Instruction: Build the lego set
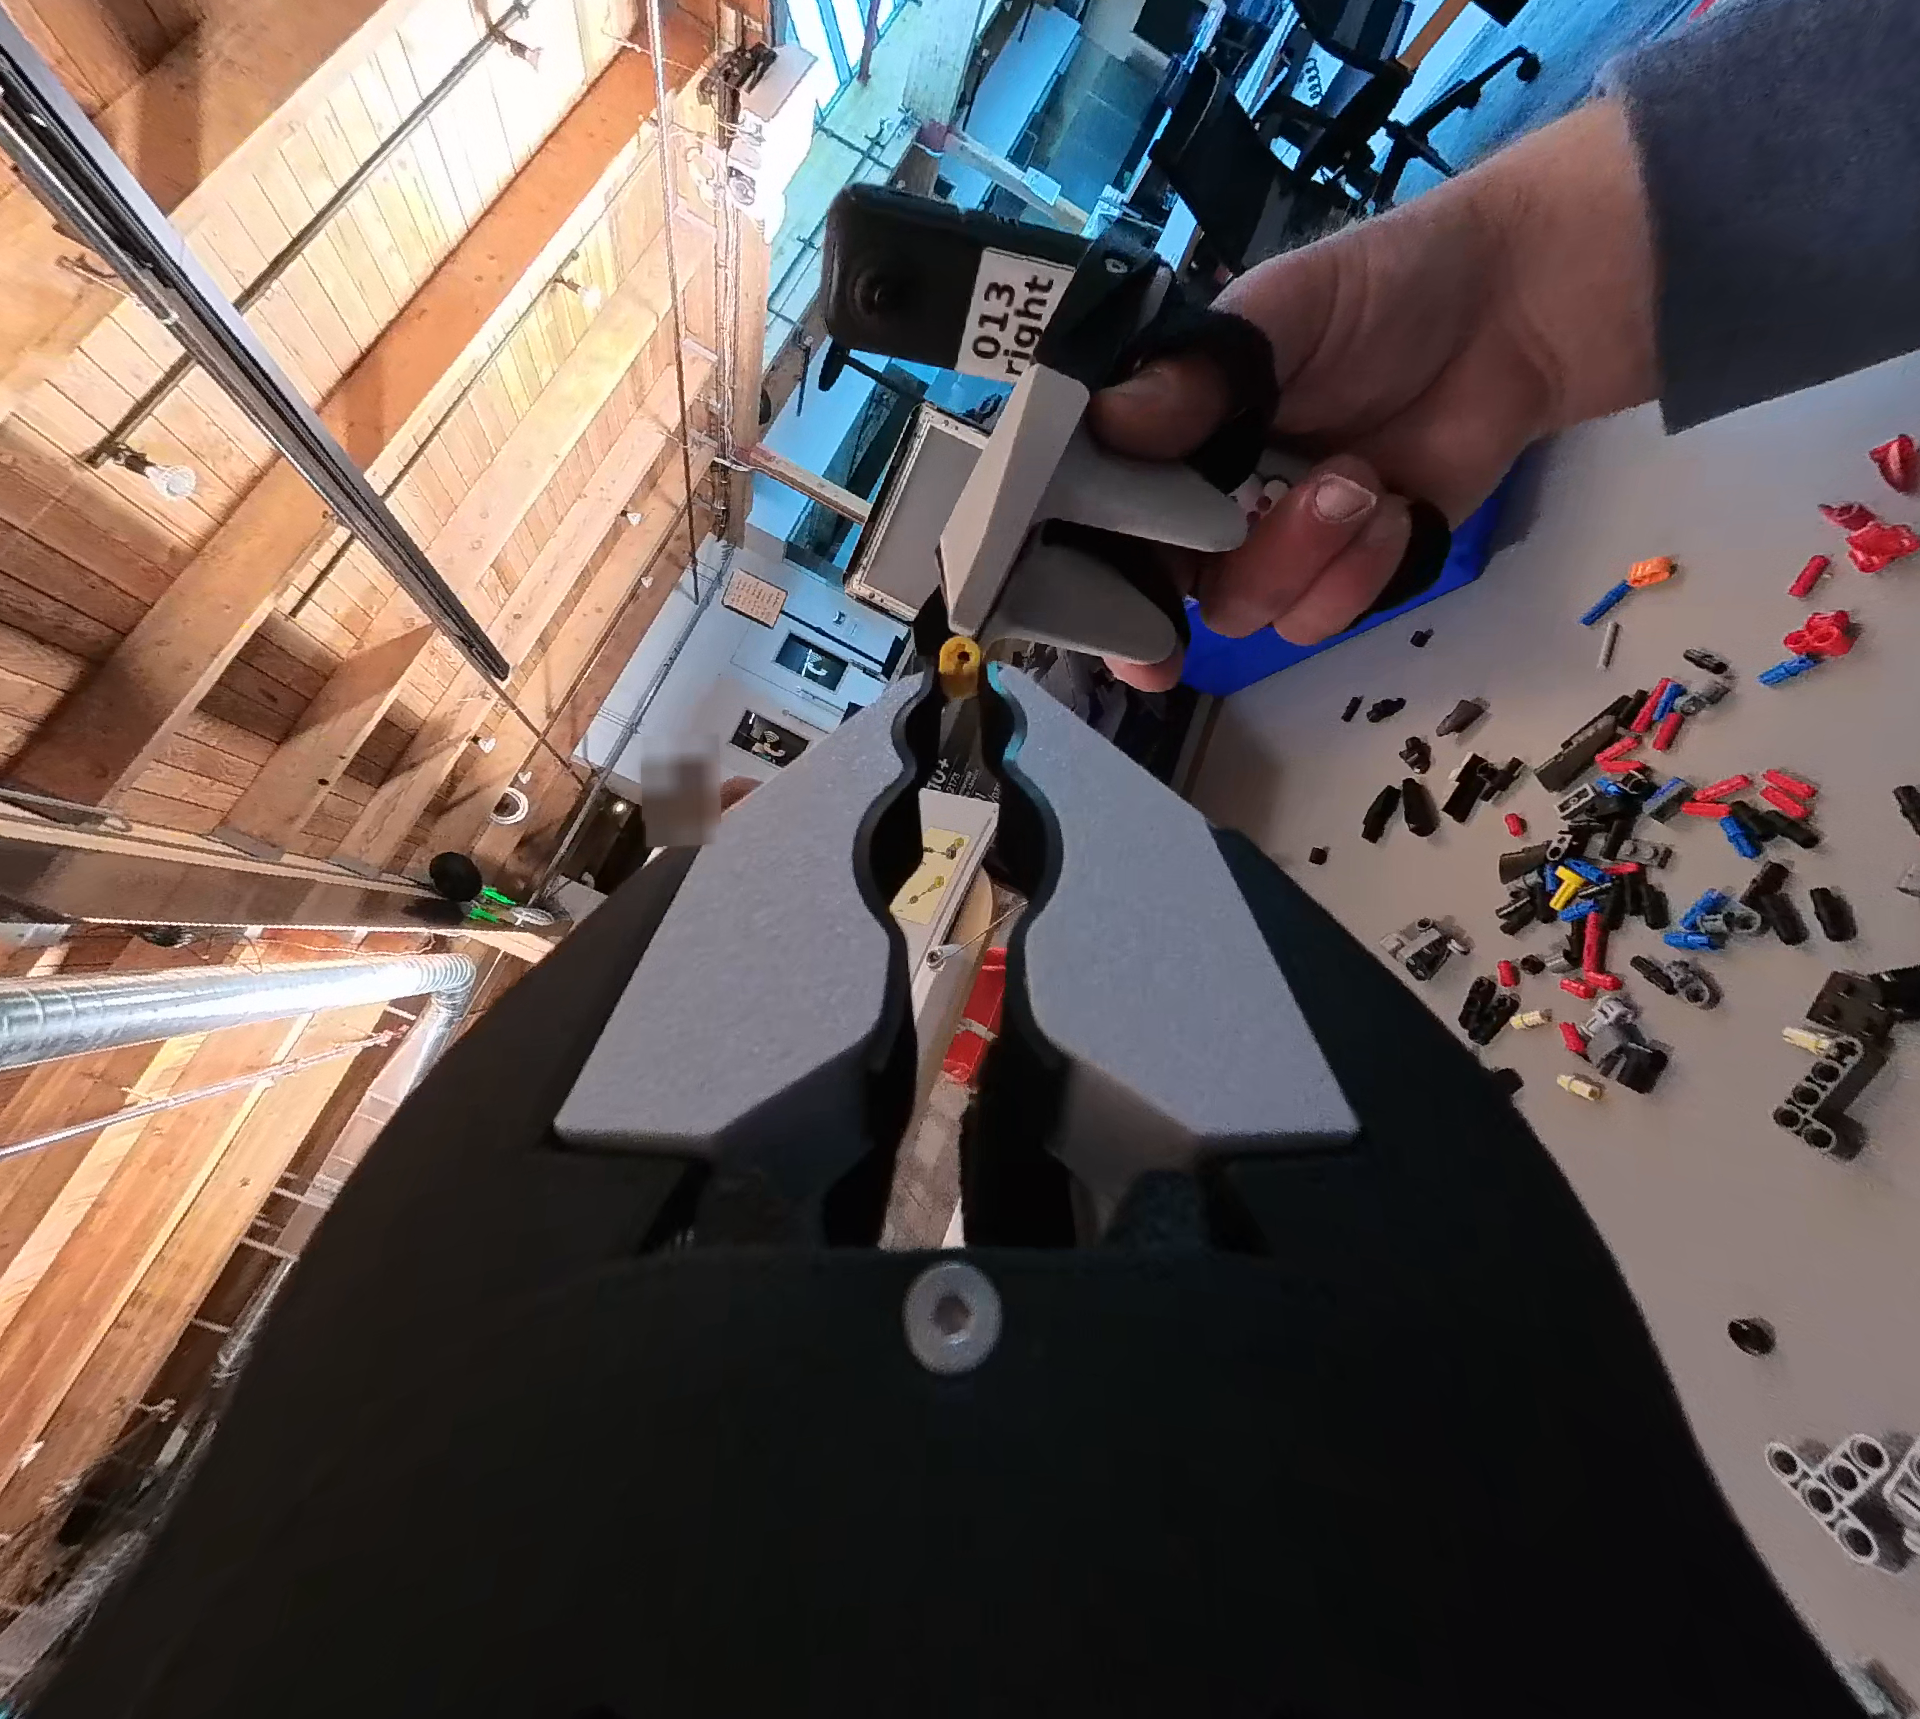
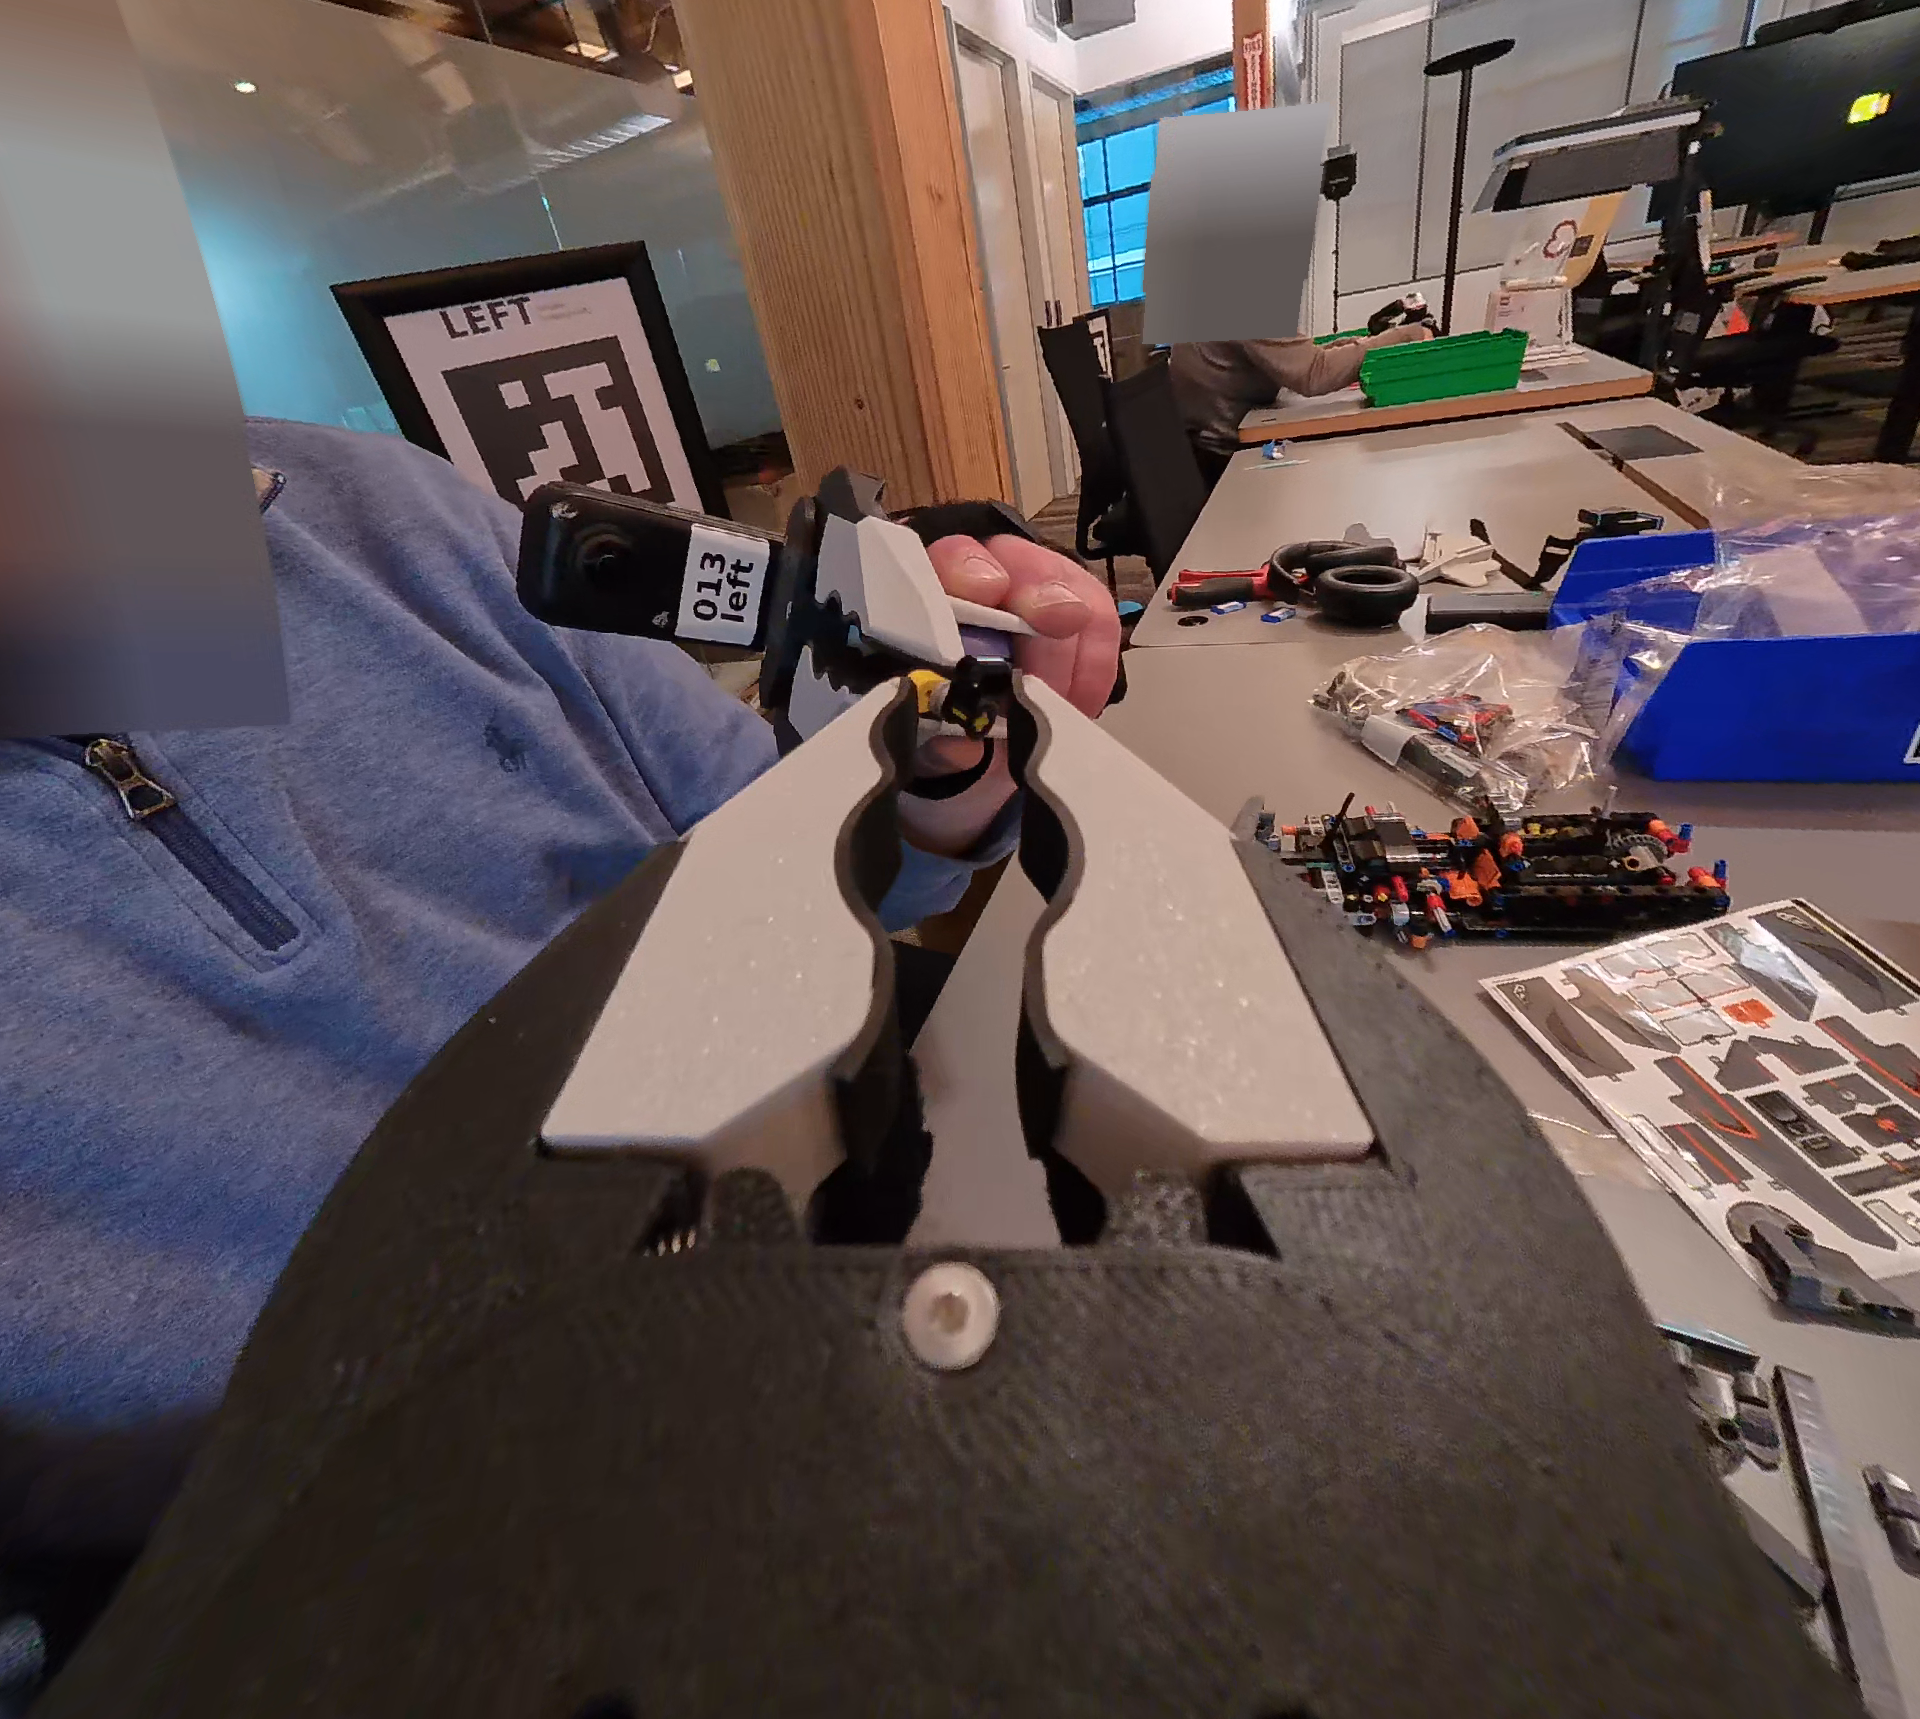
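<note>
- Grey table (image 2: 1299, 713) under timber beams serves as the workbench.
- Left gripper (image 1: 961, 682) pinches a small yellow piece (image 1: 958, 661) at its tips.
- Right gripper (image 2: 961, 701) is closed on a small black piece (image 2: 975, 701), which meets the yellow piece (image 2: 925, 690).
- Both are raised off the table, tip to tip.
- Loose bricks (image 1: 1621, 859) lie scattered nearby.
- Half-built chassis (image 2: 1486, 874) sits beside a sticker sheet (image 2: 1745, 1077).
- Blue bin (image 2: 1766, 693) stands behind.
</note>
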Demonstrator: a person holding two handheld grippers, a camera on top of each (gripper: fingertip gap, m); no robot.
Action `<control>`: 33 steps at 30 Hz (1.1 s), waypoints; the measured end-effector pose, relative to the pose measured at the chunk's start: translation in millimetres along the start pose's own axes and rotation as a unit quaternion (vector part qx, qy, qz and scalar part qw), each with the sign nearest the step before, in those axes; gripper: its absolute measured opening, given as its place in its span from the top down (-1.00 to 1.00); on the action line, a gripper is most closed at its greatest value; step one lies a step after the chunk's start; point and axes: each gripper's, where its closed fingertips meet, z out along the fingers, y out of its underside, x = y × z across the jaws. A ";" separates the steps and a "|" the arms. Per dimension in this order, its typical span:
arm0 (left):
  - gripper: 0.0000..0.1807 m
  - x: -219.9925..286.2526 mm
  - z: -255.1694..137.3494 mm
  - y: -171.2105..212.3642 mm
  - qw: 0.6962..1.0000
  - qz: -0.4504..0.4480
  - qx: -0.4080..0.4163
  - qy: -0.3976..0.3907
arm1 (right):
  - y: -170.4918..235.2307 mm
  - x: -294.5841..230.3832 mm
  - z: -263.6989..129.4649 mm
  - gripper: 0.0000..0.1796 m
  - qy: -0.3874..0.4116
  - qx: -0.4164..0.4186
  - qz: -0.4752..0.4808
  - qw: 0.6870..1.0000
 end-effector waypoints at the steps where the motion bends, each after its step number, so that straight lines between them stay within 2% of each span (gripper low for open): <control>1: 0.95 -0.1 -0.4 -0.5 1.000 -0.001 0.002 0.000 | -0.6 0.1 -0.3 0.88 0.000 0.002 0.000 1.000; 2: 0.95 0.3 -0.4 -1.2 1.000 -0.002 0.003 0.002 | -0.9 1.4 -0.6 0.93 0.004 0.003 -0.001 1.000; 7: 0.95 -0.7 -0.9 -1.6 1.000 0.002 0.002 -0.002 | -1.7 1.5 0.1 0.93 0.003 0.006 -0.002 1.000; 18: 0.95 -1.8 -2.0 -1.2 1.000 -0.008 0.009 -0.002 | -4.0 2.9 -3.6 0.84 0.011 0.018 -0.002 1.000; 24: 0.95 -3.1 -9.7 -15.0 0.996 -0.063 0.067 0.021 | -1.0 -14.7 3.4 0.80 -0.036 0.020 0.018 0.999; 30: 0.94 -2.7 -20.0 -33.5 0.985 -0.097 0.130 0.051 | -3.9 -35.5 12.4 0.91 -0.088 0.032 0.029 0.995; 33: 0.94 -4.0 -23.7 -36.6 0.979 -0.119 0.149 0.066 | -7.5 -40.7 14.8 0.94 -0.087 0.039 0.013 0.995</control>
